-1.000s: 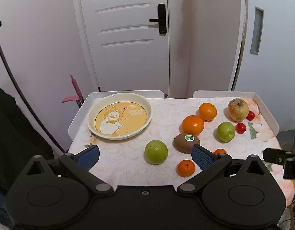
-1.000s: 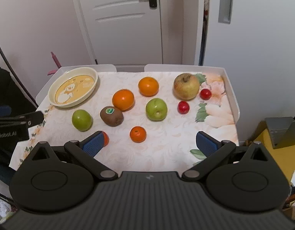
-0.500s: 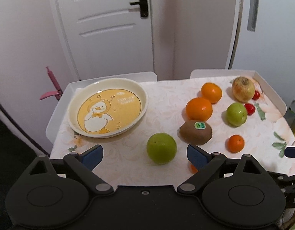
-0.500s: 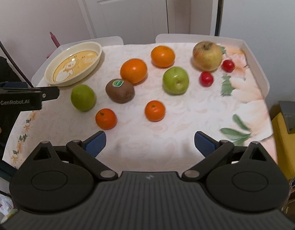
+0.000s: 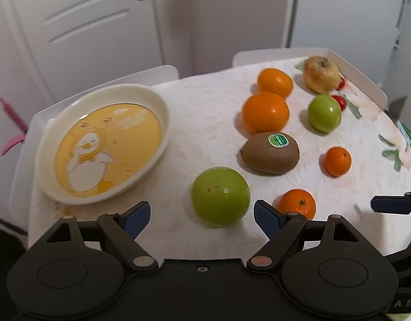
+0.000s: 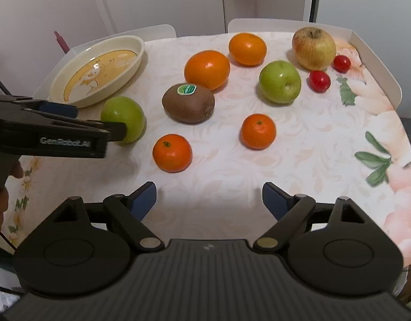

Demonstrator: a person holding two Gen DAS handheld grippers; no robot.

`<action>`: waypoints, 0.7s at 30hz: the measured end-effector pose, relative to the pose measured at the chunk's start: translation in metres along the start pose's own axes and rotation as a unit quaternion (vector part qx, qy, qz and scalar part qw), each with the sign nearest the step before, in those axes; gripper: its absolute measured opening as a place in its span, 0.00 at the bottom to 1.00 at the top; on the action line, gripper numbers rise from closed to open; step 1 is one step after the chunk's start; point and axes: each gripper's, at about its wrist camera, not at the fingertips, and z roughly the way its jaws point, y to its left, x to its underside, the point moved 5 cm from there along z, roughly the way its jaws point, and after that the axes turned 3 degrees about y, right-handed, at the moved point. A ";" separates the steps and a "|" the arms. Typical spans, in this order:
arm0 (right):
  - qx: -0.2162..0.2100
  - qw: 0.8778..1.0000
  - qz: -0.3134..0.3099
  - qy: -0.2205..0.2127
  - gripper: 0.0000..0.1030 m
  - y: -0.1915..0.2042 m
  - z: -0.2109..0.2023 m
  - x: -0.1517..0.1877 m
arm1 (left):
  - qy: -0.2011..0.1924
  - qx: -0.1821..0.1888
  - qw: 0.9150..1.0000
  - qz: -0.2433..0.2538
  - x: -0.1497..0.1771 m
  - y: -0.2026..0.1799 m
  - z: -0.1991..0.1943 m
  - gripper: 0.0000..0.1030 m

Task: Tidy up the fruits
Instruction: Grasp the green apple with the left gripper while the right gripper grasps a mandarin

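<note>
My left gripper is open, its blue pads on either side of a green apple on the table, not touching it. A cream plate with a duck picture lies to the left. A kiwi, two oranges, a second green apple, a yellow apple, two mandarins and two cherry tomatoes lie to the right. My right gripper is open and empty above the front of the table, short of a mandarin. The left gripper also shows in the right wrist view.
The table has a floral cloth and raised white rims at the back and right. A white door and walls stand behind it. A pink object sticks up at the table's left side.
Both grippers have moved forward and down toward the table. The left one has closed in on the near green apple, which now sits between its open fingers. No fruit has moved.
</note>
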 end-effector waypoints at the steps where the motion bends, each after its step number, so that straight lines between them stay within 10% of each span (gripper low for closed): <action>1: 0.002 1.000 0.003 0.002 0.95 0.001 0.003 0.000 | 0.002 0.007 1.000 0.006 0.000 -0.001 0.003 0.84; 10: 0.017 1.000 0.016 0.005 0.87 0.013 0.015 -0.002 | 0.014 0.068 0.997 0.036 -0.006 -0.002 0.020 0.58; 21: 0.020 1.000 -0.013 -0.004 0.73 0.025 0.029 -0.012 | 0.015 0.072 0.996 0.052 -0.004 0.001 0.018 0.57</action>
